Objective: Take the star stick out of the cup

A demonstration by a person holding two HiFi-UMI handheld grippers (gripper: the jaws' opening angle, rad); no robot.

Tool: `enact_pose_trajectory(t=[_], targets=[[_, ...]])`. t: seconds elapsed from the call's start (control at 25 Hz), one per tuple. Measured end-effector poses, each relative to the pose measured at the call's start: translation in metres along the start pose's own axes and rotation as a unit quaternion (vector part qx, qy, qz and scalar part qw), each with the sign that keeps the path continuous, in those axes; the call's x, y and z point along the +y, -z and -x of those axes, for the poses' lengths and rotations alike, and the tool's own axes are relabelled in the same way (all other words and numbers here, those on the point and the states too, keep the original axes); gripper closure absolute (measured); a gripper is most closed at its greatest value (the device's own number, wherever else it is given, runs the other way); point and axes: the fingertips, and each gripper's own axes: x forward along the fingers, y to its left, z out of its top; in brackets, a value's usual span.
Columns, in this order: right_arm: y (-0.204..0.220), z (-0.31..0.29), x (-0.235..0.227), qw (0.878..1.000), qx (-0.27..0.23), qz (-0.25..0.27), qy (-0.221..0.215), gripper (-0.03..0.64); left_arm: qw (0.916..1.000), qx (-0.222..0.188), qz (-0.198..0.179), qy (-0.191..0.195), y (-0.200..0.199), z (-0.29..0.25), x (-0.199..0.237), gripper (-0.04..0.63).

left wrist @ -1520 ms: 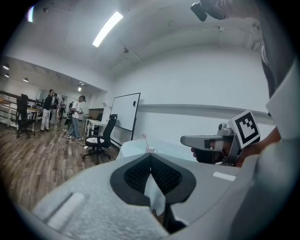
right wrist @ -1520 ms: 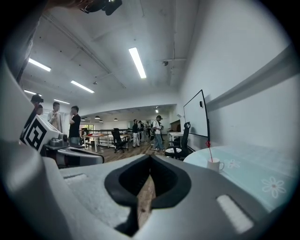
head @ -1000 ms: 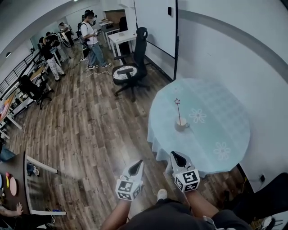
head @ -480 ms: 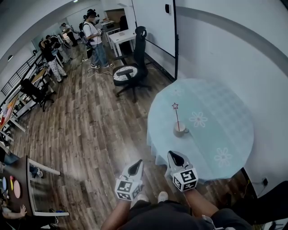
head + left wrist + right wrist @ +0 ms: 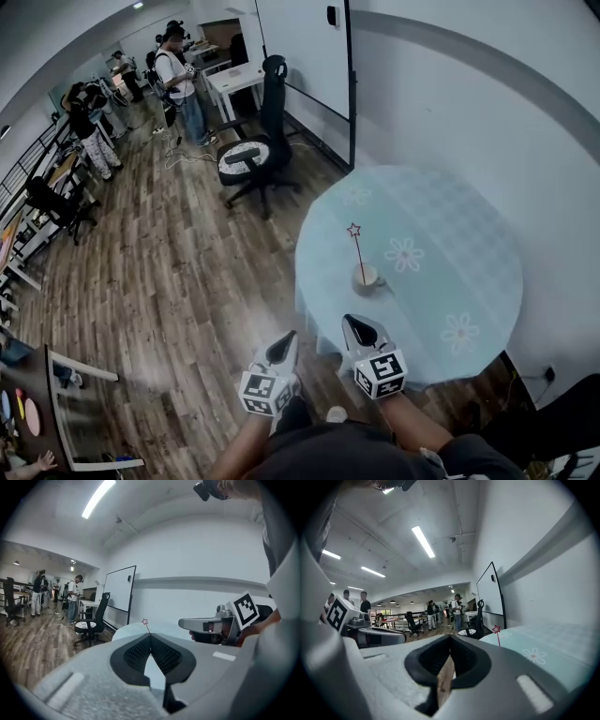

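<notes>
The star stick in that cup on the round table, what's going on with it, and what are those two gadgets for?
A person stands at the edge of the table, holding a pair of tongs in each hand. The left tongs and right tongs are both shut and empty, short of the cup. The star stick stands in the cup, untouched, so taking it out has not begun.

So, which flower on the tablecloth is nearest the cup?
The middle flower, just right of the cup; the far flower and the near flower lie well away from it.
</notes>
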Motion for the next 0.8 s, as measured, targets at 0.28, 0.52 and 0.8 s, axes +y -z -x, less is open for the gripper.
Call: enact_pose_trajectory(t=[0.28,0.52,0.8], targets=[[-0.009,-0.049,-0.017,1.000,0.006,0.008,0.024,0.614,0.9996,-0.001,-0.004,0.029,-0.014,-0.045,0.037,0.591],[-0.013,-0.089,-0.025,0.998,0.022,0.009,0.050,0.614,0.9986,0.002,0.000,0.052,-0.024,-0.072,0.077,0.592],[-0.021,-0.142,-0.028,0.996,0.033,0.017,0.083,0.614,0.9962,0.006,0.003,0.087,-0.029,-0.103,0.126,0.591]])
